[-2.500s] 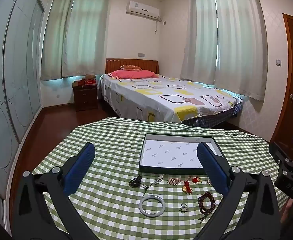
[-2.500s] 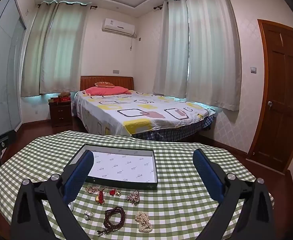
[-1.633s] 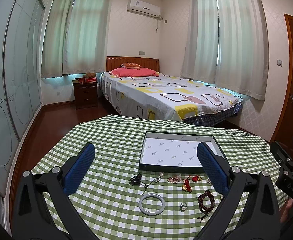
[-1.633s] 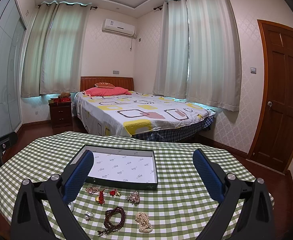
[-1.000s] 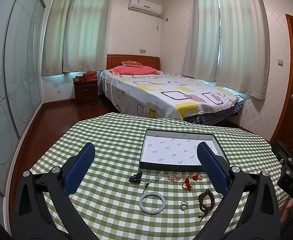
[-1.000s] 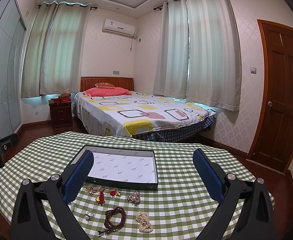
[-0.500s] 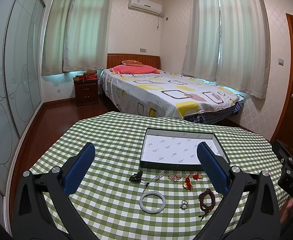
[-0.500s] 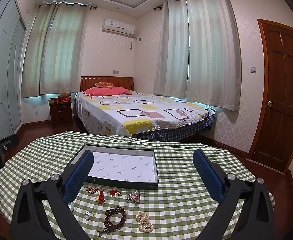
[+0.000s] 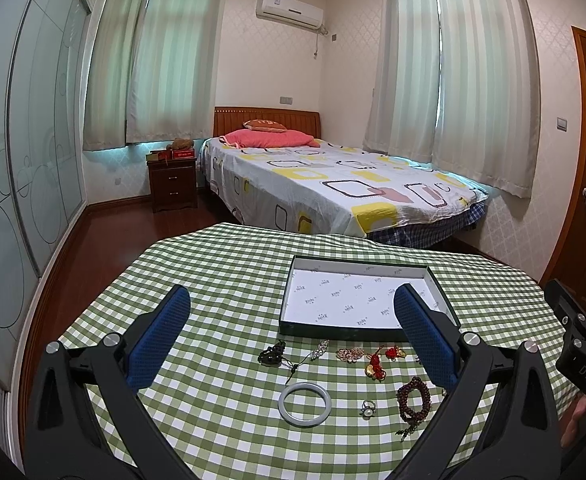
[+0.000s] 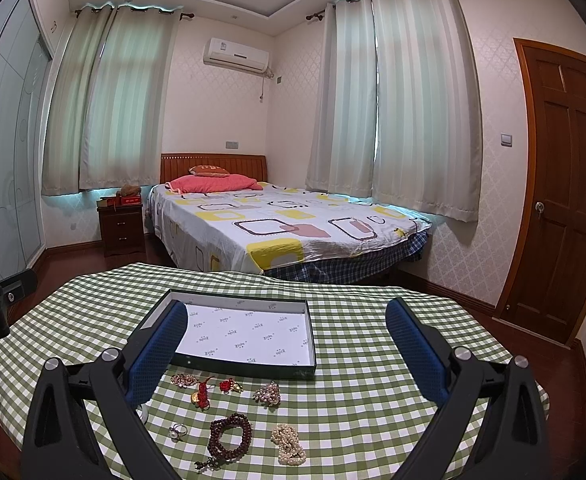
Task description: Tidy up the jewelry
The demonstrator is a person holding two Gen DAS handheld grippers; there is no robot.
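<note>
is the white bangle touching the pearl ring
Apart. The left wrist view shows the bangle and the ring lying on the tablecloth with checked cloth plainly visible between them.

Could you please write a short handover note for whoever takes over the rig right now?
Left gripper: open, empty, above the table.
Right gripper: open, empty, likewise.
Box sits open on the checked tablecloth, nothing in it.
On the cloth in front of the box: dark pendant, pale bangle, ring, brown bead bracelet, pearl piece, red charms, two sparkly brooches.
Done: nothing yet.
Left: move every piece into the box.
</note>
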